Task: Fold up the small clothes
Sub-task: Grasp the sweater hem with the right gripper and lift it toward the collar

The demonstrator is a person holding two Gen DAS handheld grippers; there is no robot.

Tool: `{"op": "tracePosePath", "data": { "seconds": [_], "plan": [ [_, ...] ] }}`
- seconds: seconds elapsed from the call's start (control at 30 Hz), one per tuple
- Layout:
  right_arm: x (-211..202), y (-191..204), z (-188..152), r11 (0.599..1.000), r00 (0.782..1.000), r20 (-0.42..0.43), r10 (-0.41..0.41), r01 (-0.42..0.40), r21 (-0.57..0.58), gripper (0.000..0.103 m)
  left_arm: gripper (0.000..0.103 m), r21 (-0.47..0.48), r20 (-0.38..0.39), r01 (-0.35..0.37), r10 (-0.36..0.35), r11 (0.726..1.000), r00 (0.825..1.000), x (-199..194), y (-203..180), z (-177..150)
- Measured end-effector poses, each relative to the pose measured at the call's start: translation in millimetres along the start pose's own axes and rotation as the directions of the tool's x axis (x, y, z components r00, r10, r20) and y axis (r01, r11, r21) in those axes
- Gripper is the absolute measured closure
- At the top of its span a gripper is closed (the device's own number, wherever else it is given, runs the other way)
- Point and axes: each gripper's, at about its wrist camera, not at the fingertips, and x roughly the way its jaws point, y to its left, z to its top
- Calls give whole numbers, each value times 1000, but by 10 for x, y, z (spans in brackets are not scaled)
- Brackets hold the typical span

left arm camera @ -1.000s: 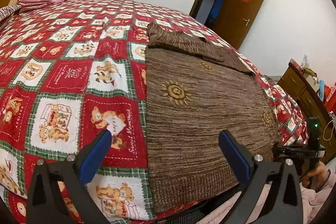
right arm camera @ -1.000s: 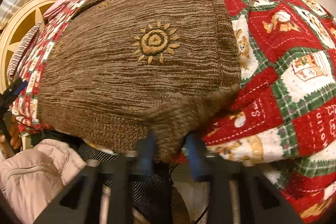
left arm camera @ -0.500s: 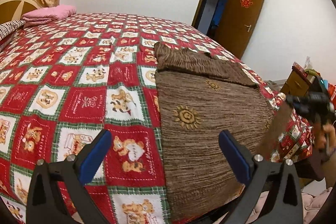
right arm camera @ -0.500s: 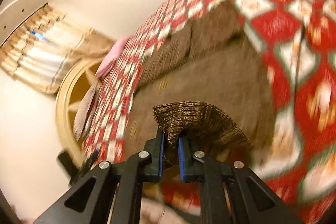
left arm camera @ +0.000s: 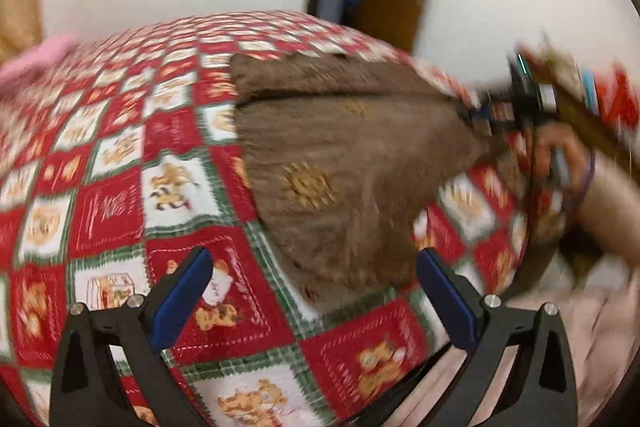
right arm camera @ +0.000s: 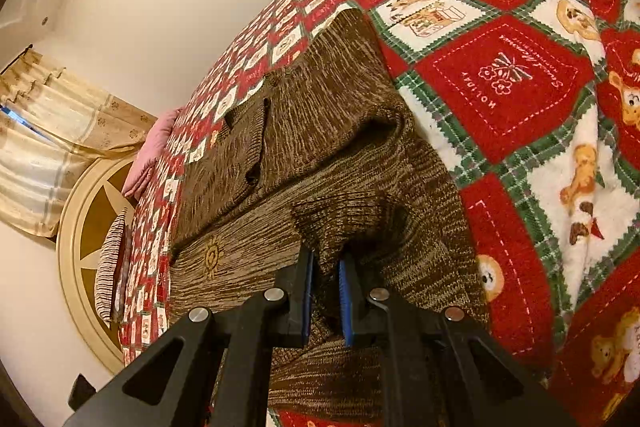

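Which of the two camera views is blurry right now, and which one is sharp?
Left wrist view: motion-blurred throughout, the quilt and sweater smeared; only the open left gripper stays crisp. Right wrist view: sharp, with knit texture clear where the right gripper pinches the sweater; fisheye bends the bed edge in both.

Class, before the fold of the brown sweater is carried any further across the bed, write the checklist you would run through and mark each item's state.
1. Right gripper shut on sweater fabric: ok.
2. Left gripper open, holding nothing: ok.
3. Pinched corner lifted off the quilt: ok.
4. Rest of sweater lies on the bed: ok.
5. Far folded sleeve flat: cannot tell, some bunching.
6. Left wrist view sharp enough to judge edges: not ok, blurred.
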Motion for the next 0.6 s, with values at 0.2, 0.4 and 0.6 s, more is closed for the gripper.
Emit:
{"op": "tracePosePath", "data": {
  "seconds": [0.2, 0.4, 0.6],
  "plan": [
    [-16, -28, -38, 1000, 1000, -18, 4, -4, -11, 92, 1, 389, -66, -107, 144, 915, 987, 197, -438, -264],
    [19, -21, -84, 1000, 1000, -27, -3, 2, -1, 92, 4, 577, 36, -185, 201, 795, 979, 452, -675, -144],
    [32, -62, -50, 1000, 999, -32, -6, 6, 20, 92, 18, 466, -3, -10, 14, 885, 1000, 588, -439, 283]
  ]
}}
